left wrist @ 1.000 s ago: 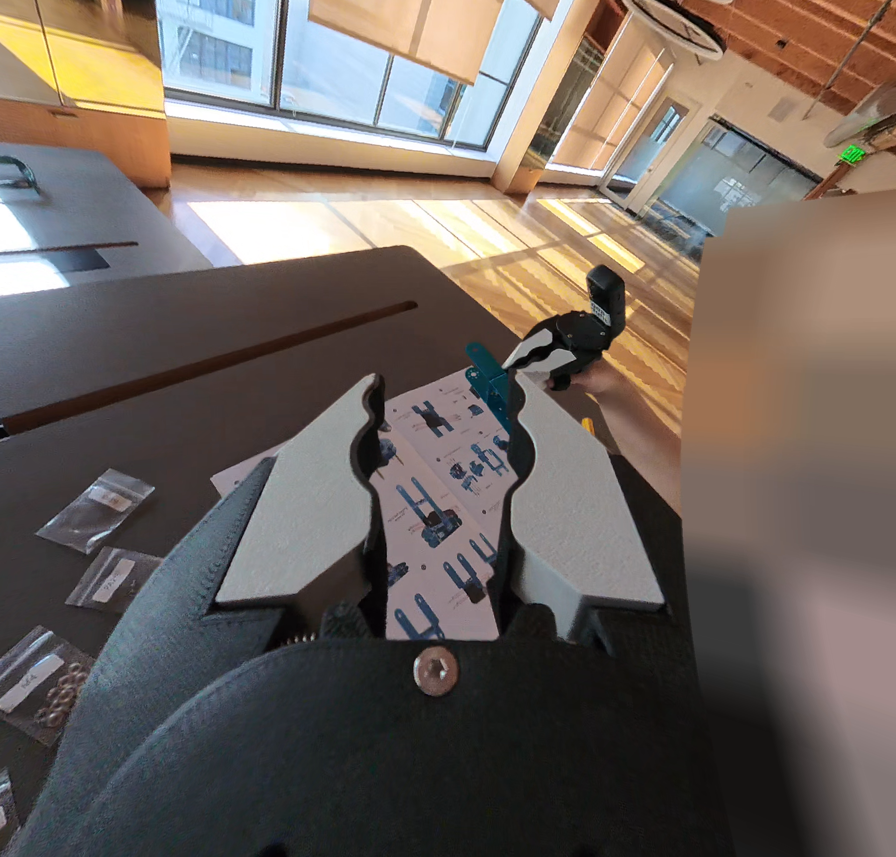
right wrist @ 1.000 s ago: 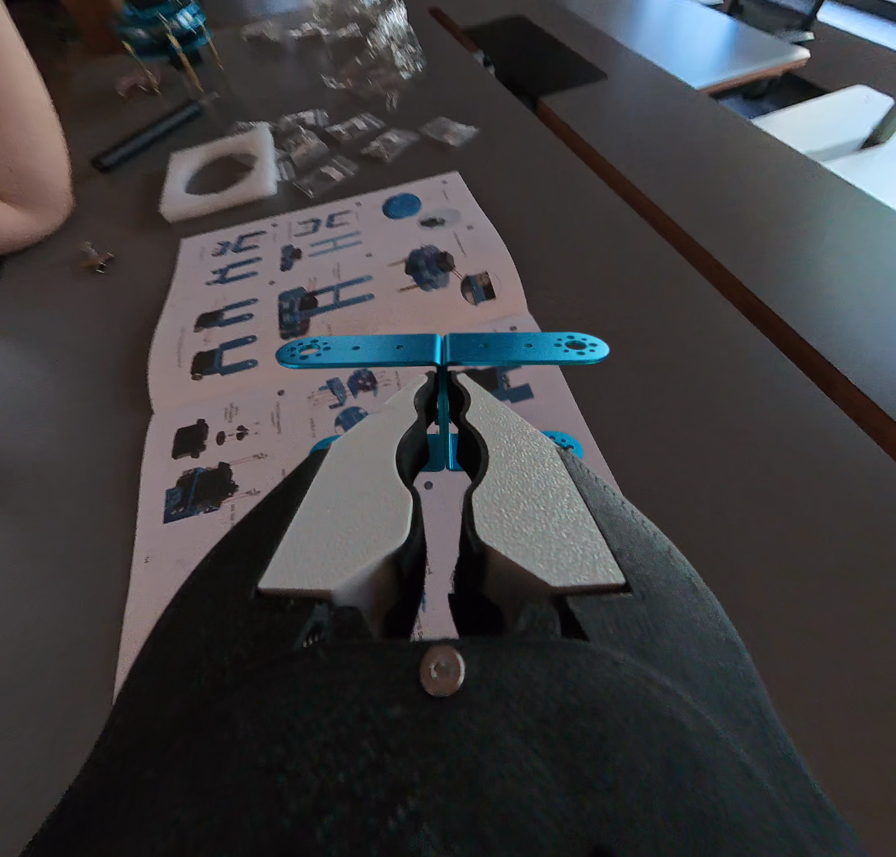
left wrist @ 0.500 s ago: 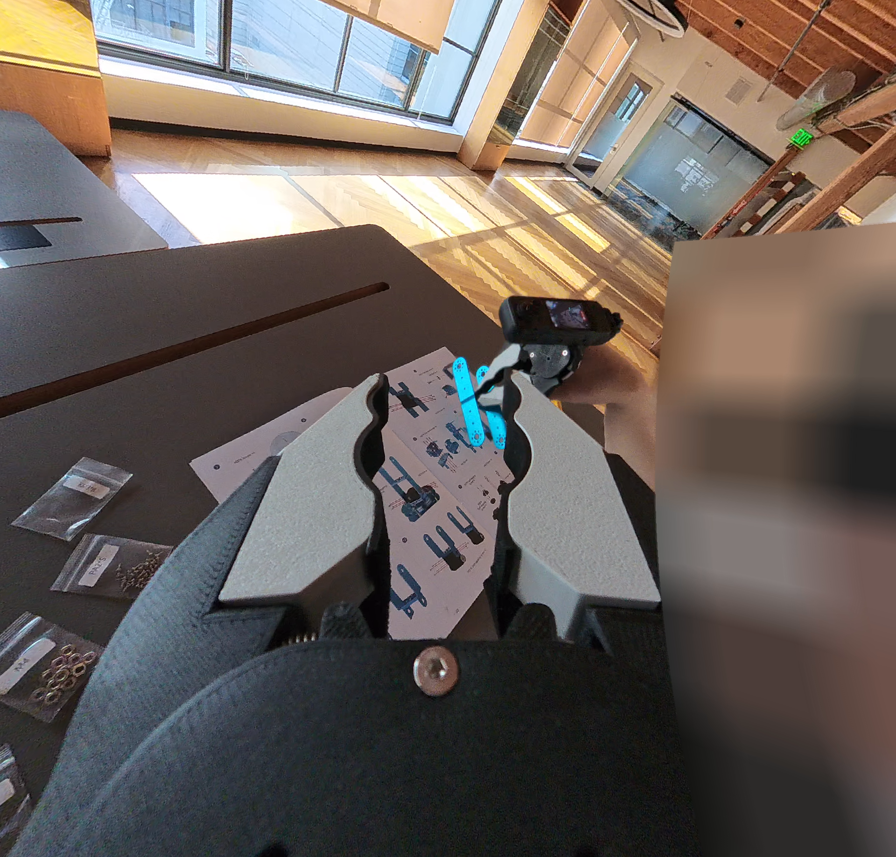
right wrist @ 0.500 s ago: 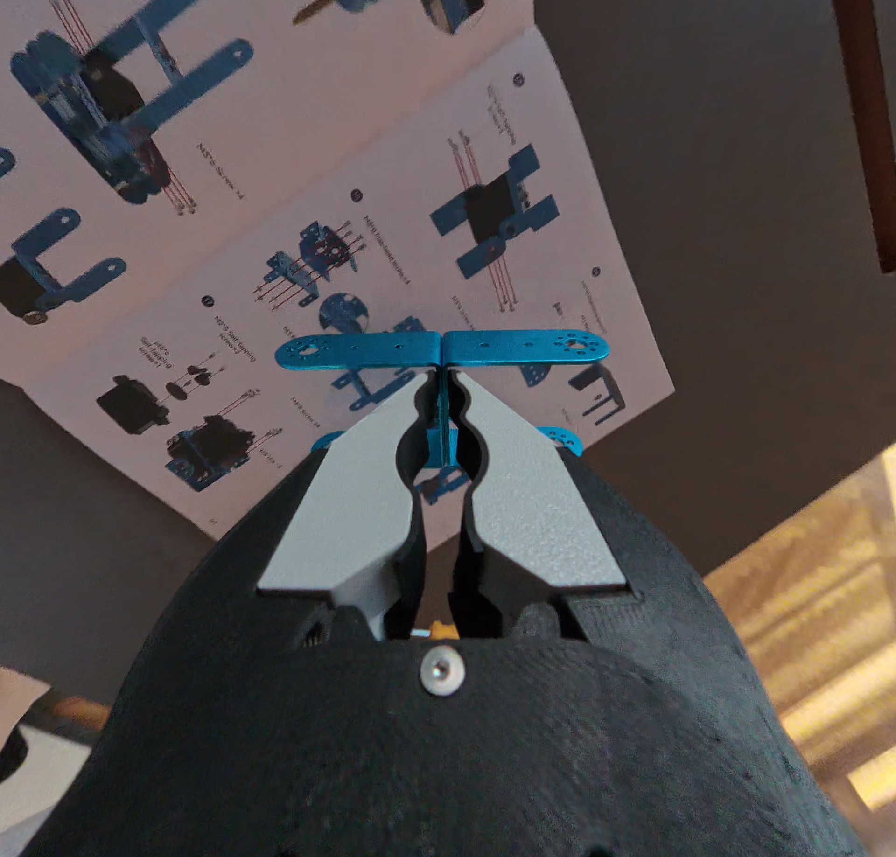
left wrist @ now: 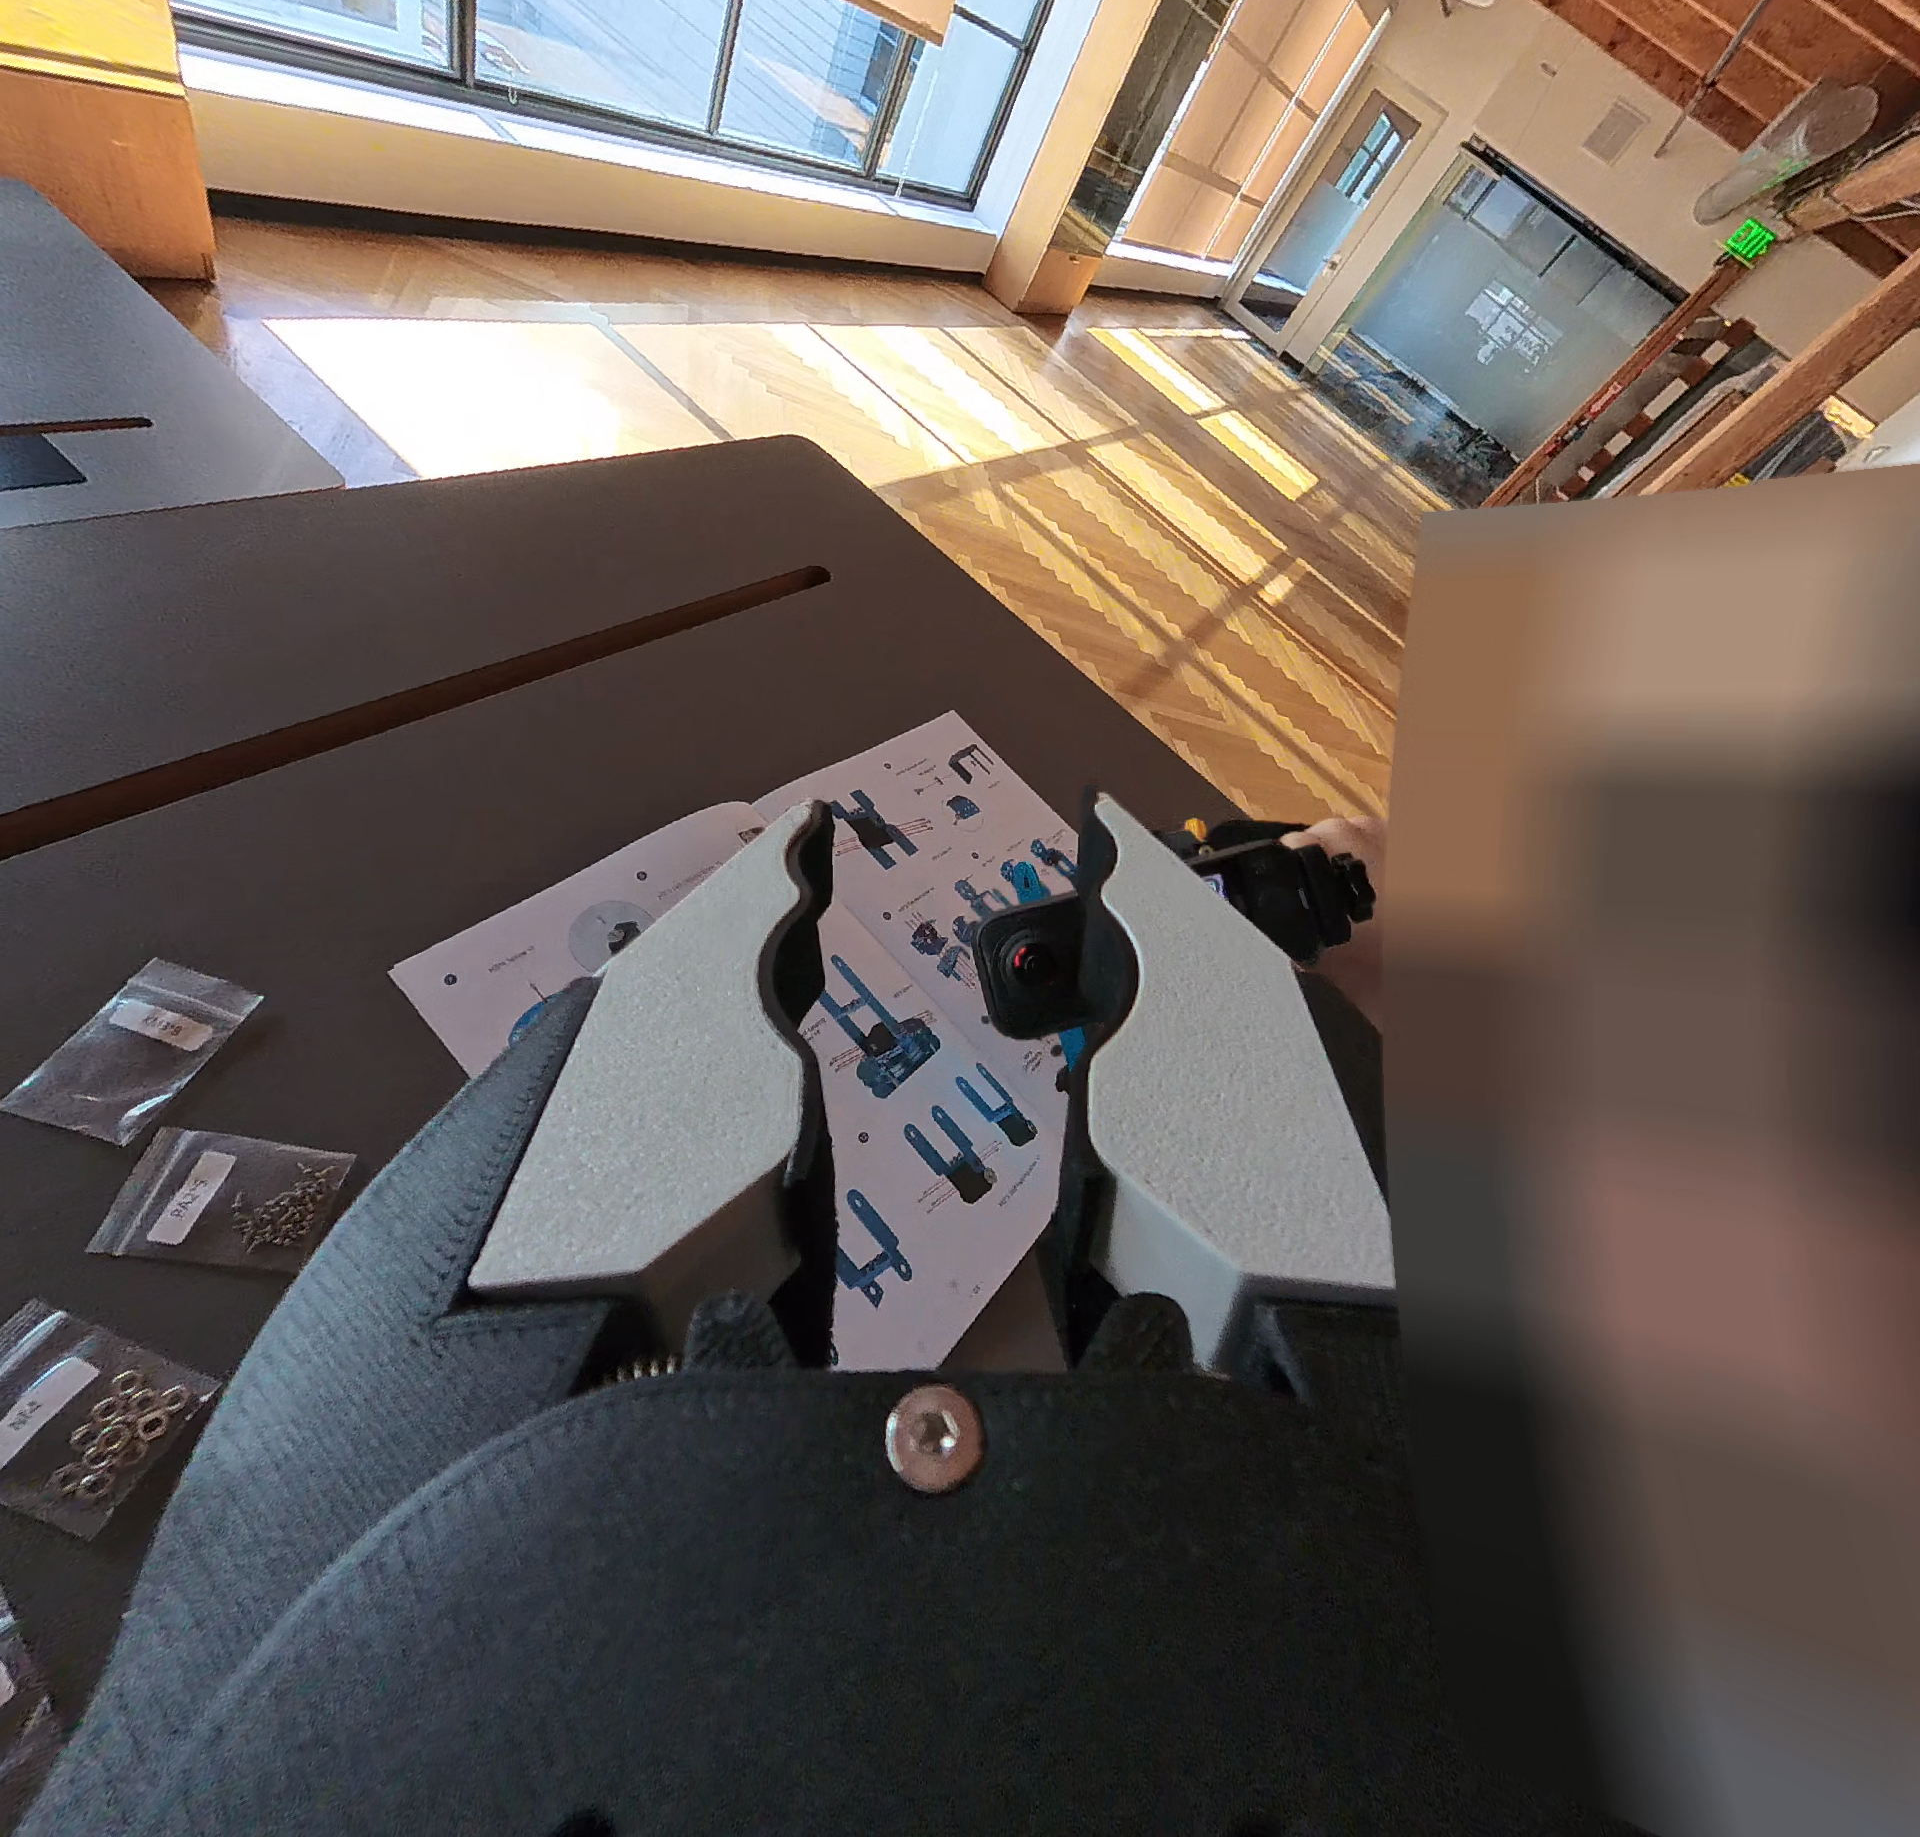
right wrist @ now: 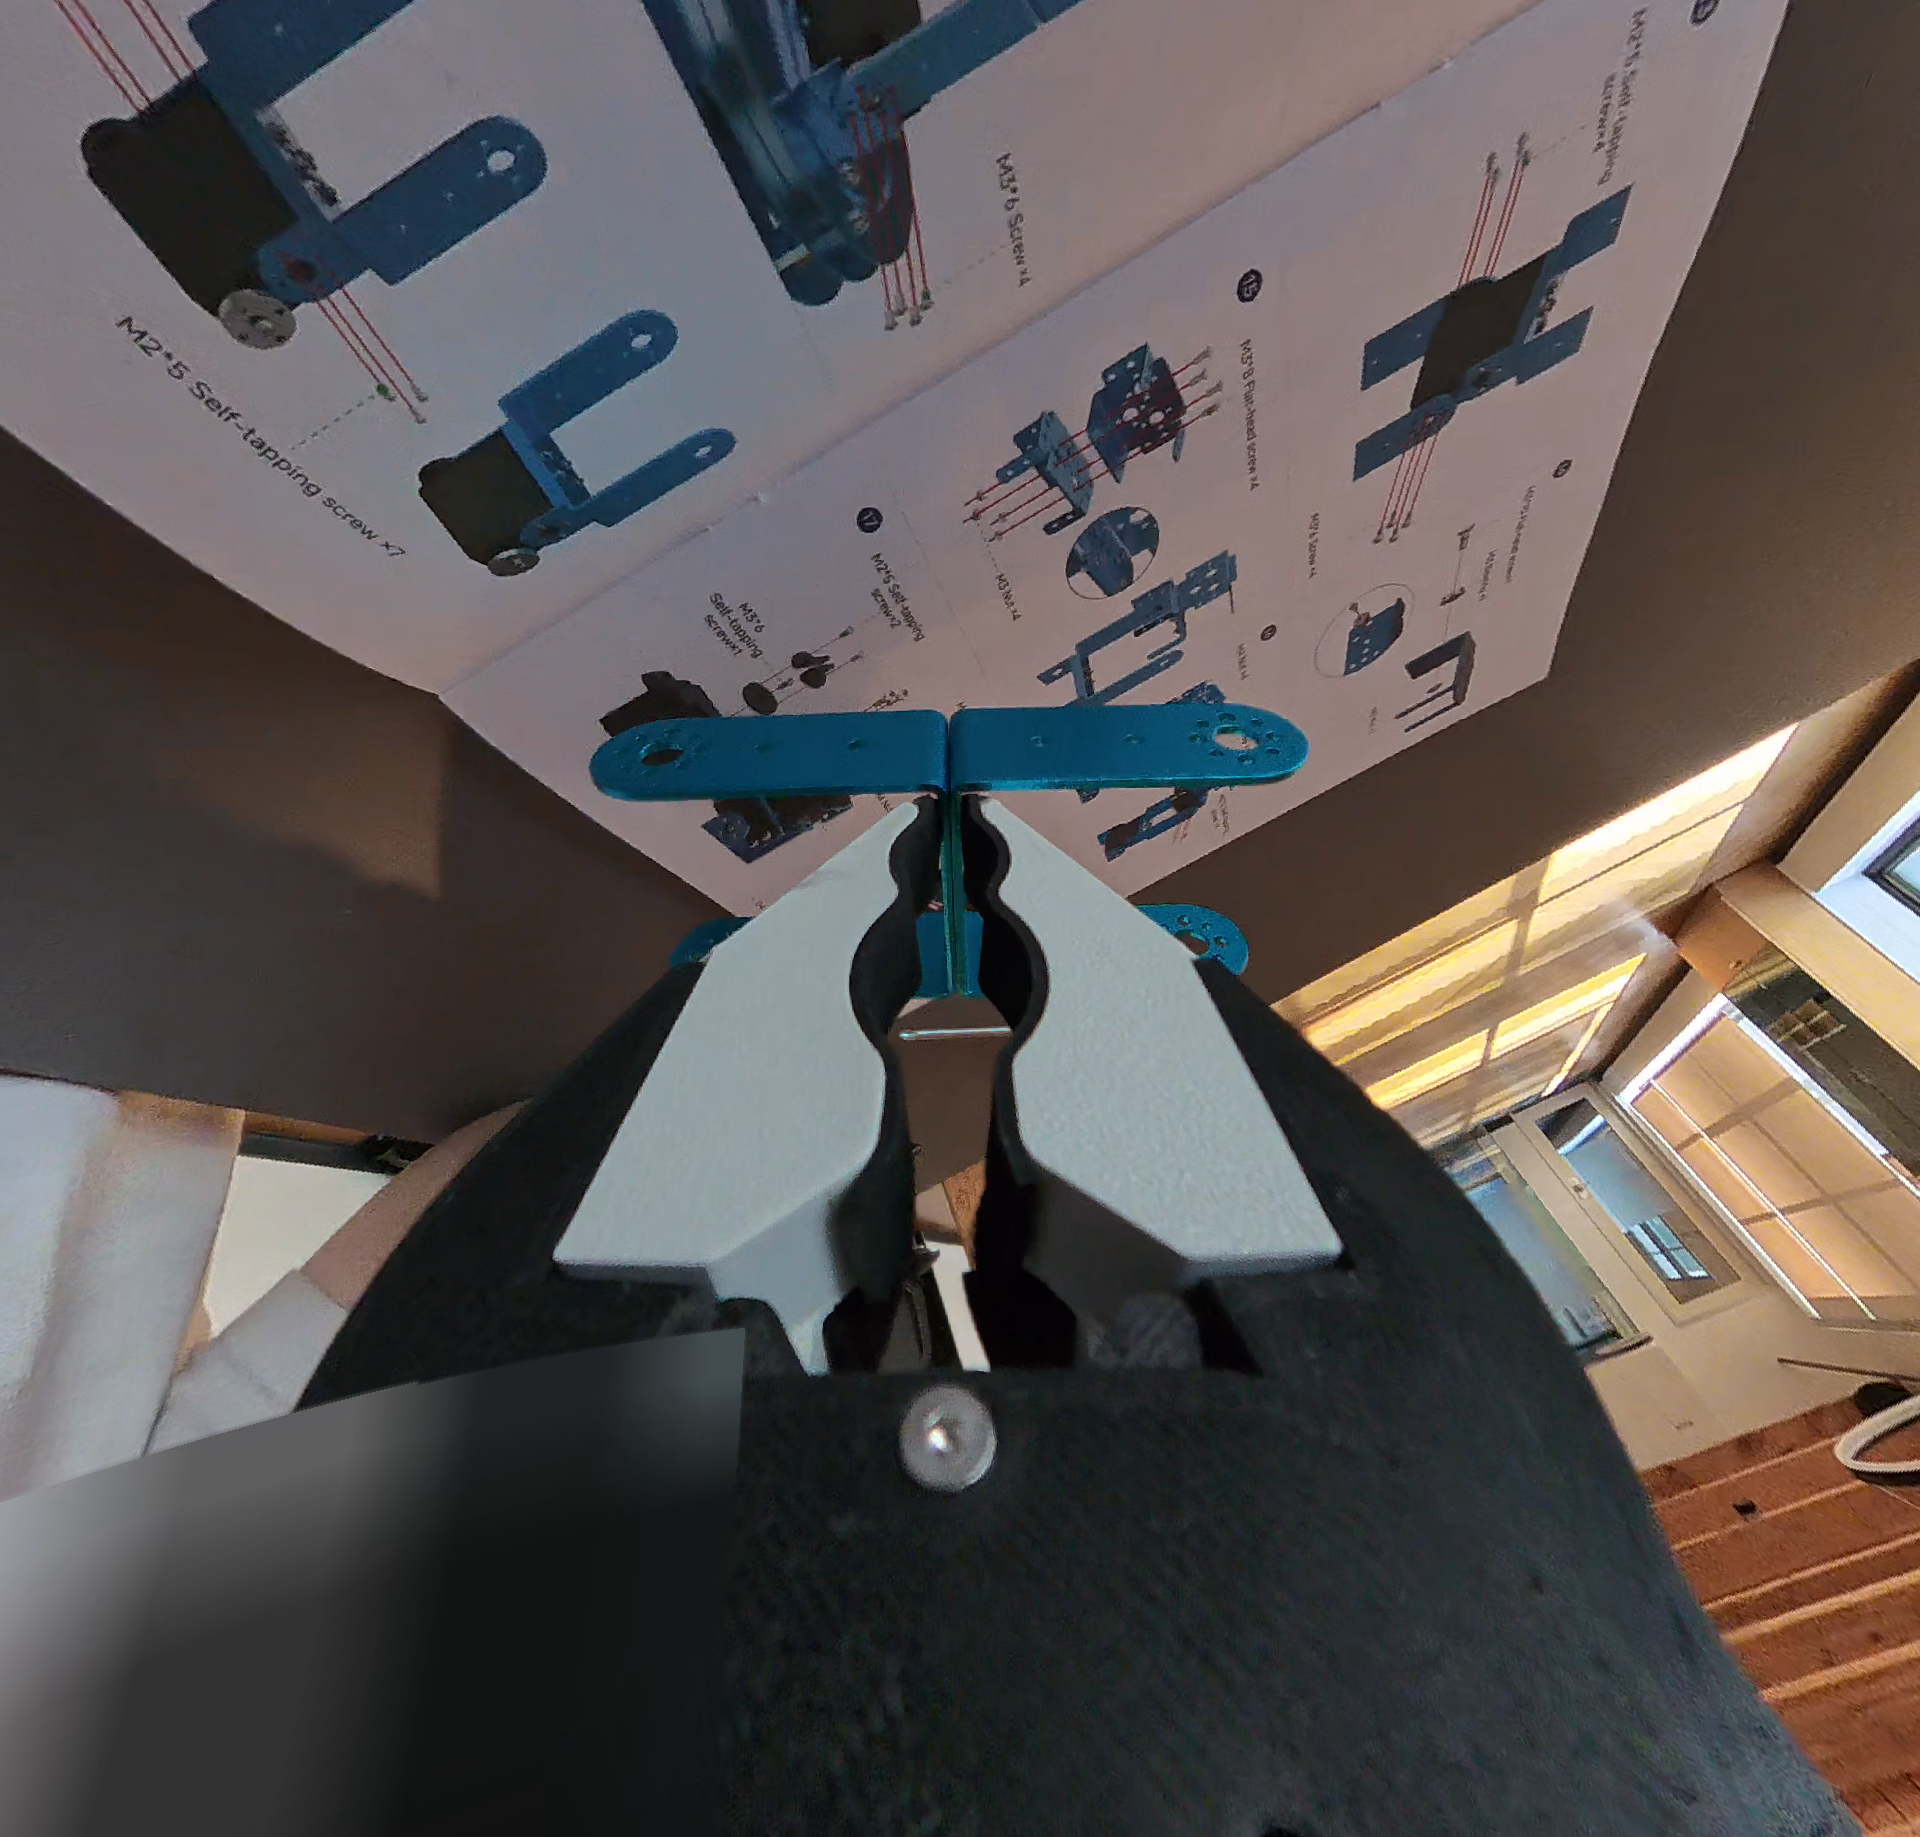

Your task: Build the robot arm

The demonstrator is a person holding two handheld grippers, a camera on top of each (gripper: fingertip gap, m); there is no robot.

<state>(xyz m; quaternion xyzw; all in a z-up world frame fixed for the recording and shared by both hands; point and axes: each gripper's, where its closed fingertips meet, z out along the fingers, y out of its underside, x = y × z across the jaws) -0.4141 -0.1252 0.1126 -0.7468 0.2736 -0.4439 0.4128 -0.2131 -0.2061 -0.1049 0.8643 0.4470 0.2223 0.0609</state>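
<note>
The right gripper point(right wrist: 948, 811) is clamped on a pair of blue metal brackets point(right wrist: 948, 753) set back to back. Its fingertips pinch the thin central webs, so the drilled, rounded arms spread flat to either side ahead of the tips, and a second pair of arms shows just behind the fingers. Gripping at the middle seam appears to press the two pieces together and leaves the hole patterns at the ends exposed. The brackets are held in the air above a white instruction sheet point(right wrist: 1039, 229) printed with blue part diagrams, which lies unfolded on the dark table point(right wrist: 260, 748). The gripper is turned steeply, so sheet and table fill the upper part of its view and a sunlit wooden floor shows at the lower right.

The left gripper point(left wrist: 951, 857) has its jaws apart and holds nothing. It hovers above the same sheet point(left wrist: 914, 1112), pointing across the table point(left wrist: 416, 665), with the camera of the right gripper point(left wrist: 1039, 966) showing between its fingers. To its left, near the table edge, lie small clear bags of hardware point(left wrist: 229, 1200): one with tiny screws, one with nuts point(left wrist: 94, 1413), and one whose contents cannot be made out. They lie apart from the sheet, presumably sorted by kind so each is easy to reach.
</note>
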